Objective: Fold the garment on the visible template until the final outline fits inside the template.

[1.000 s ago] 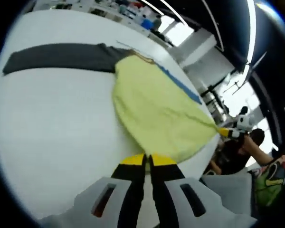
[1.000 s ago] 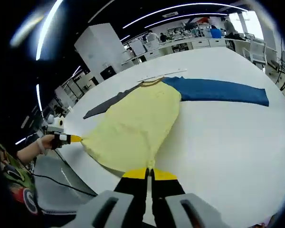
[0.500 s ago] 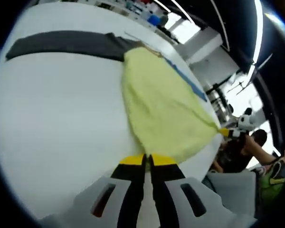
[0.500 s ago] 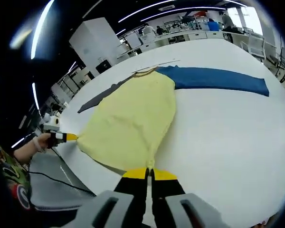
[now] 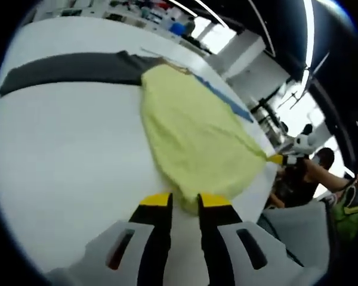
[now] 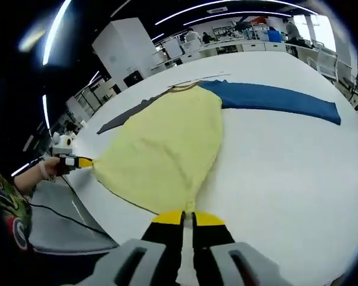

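A white cabinet [image 6: 126, 46] stands past the table's far edge, among distant workbenches [image 6: 250, 46].

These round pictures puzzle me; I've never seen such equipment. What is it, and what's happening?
A person holds a two-jaw gripper in each hand, and a fisheye camera rides on each, looking along its jaws. On the white table lies a garment: yellow body, one blue sleeve, one dark grey sleeve. In the right gripper view, the right gripper is shut on the yellow hem. In the left gripper view, the left gripper has its jaws apart, with the hem between them.
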Demonstrator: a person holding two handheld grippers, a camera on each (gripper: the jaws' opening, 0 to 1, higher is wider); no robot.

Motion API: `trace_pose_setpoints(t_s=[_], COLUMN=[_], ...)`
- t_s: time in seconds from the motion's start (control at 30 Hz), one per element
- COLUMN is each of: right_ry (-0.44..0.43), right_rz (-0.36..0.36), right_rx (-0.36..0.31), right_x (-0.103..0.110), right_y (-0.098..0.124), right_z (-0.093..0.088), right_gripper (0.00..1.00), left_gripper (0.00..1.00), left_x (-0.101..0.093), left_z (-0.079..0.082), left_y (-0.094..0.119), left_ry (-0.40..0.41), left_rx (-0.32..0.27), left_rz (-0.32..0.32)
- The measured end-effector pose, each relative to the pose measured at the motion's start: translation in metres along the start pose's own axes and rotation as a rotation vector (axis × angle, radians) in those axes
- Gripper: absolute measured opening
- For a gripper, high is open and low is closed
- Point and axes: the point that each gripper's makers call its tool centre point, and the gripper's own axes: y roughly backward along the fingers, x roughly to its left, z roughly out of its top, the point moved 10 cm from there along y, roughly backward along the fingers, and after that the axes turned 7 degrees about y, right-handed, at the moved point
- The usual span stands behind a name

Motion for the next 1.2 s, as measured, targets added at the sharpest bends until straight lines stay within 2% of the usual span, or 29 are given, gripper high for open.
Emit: trace_pose_setpoints(t_s=[0.13,0.33,0.57,0.83,1.03,1.2], right_ry=[-0.064,-0.070,-0.081,-0.084,-0.084,-0.096], right_rz=[-0.003,-0.018,-0.009,-0.012,-0.027,-0.028], right_rx=[-0.044,-0.023,-0.019,-0.011,-0.003,0.005], right_x=[-0.005,-0.008,-0.007,-0.008,-0.010,-0.017], right_y=[0.001,-0.002,-0.004,-0.011,-0.014,-0.014], right_z=[-0.001,-0.007,-0.009,-0.012,-0.014,-0.014], right_gripper=[0.14,0.12,0.10,0.09,0.00,0.00], left_gripper=[0.19,0.18,0.09,0.03,0.02,0.01], left_x=[0.000,-0.001,-0.008,-0.001,-0.001,0.001], left_z=[-0.001,-0.003,-0.003,-0.007,-0.011,-0.014], left_y=[0.002,-0.001,0.001,0.002,0.002,0.002], left_ry=[-0.034,-0.082,-0.089,-0.037,0.005,0.036], left_rx=[0.004,0.034,0.047,0.049,0.054,0.061], left_rz=[-0.018,-0.042,-0.065,-0.043,-0.034,-0.020])
